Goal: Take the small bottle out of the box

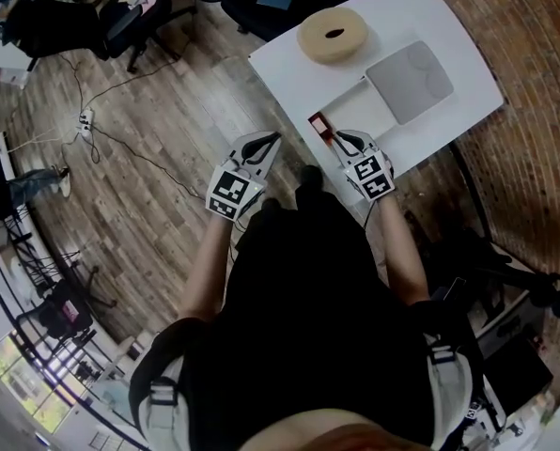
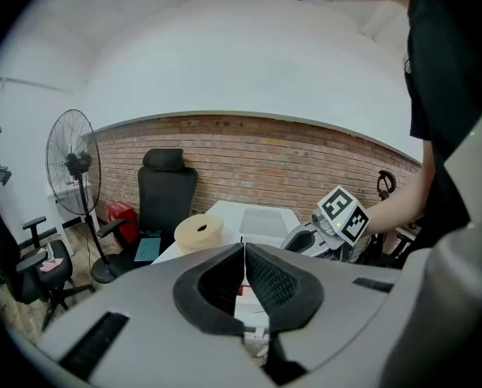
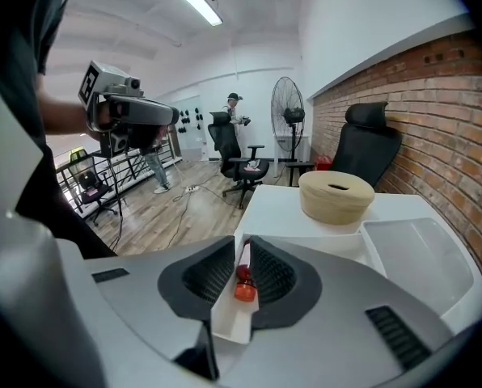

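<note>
bottle [image 3: 243, 282] lies in the box [image 3: 228, 318], red cap toward the near end, not yet lifted. the box is a narrow open white one at the near edge of the surface [image 1: 421, 17]. the right hand-held gripper [image 3: 242, 241] sits at the near end of the box with its jaws only narrowly apart. the box and bottle line up with the gap, but the pads do not seem to press on either. the left hand-held gripper [image 2: 244, 245] hangs off the surface's edge, to the left of the box, with its jaws closed together on nothing.

the step in hand looks like the approach to the grasp. next, the right jaws probably need to go wider than the bottle, drop into the box and close on the bottle alone, not on the walls. the left one could steady the box, since it looks light enough to lift with the bottle.

the box walls hide most of the bottle, so its shape and how snugly it sits are unclear. from the head view only a red speck shows in the box.
</note>
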